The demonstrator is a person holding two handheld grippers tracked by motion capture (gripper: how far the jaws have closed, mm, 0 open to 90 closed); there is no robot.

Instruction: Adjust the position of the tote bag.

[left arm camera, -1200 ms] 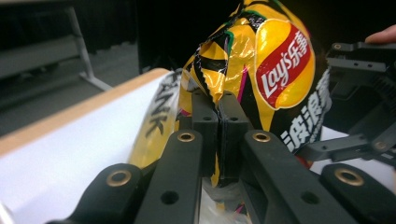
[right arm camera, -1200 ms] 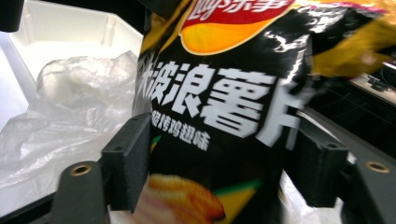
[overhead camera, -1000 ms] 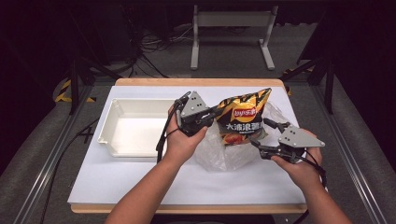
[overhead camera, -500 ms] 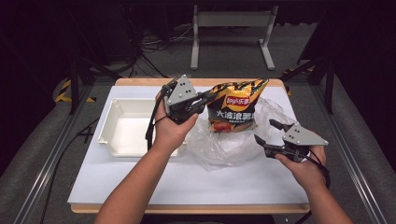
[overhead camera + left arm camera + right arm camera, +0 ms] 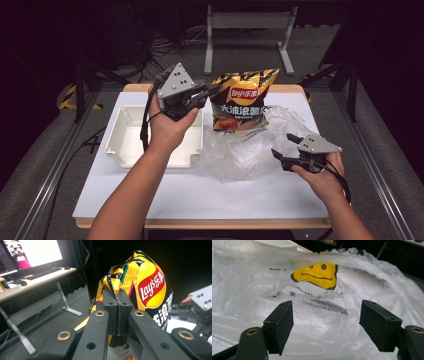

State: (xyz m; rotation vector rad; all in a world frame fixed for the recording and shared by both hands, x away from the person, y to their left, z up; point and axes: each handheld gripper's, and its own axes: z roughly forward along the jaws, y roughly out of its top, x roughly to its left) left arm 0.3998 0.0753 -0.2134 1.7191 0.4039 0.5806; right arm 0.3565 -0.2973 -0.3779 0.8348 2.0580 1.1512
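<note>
My left gripper [image 5: 212, 92] pinches the chip bag [image 5: 241, 100] by its top edge; my right gripper [image 5: 285, 147] gapes empty beside the plastic bag [image 5: 250, 150].

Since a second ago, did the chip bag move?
Yes. The chip bag, pinched by the left tool, rose toward the table's far edge.

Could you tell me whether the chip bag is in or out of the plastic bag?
Out: left gripper holds chip bag above plastic bag.

Bright overhead light on the table [image 5: 150, 200], surroundings dark, slightly soft.
</note>
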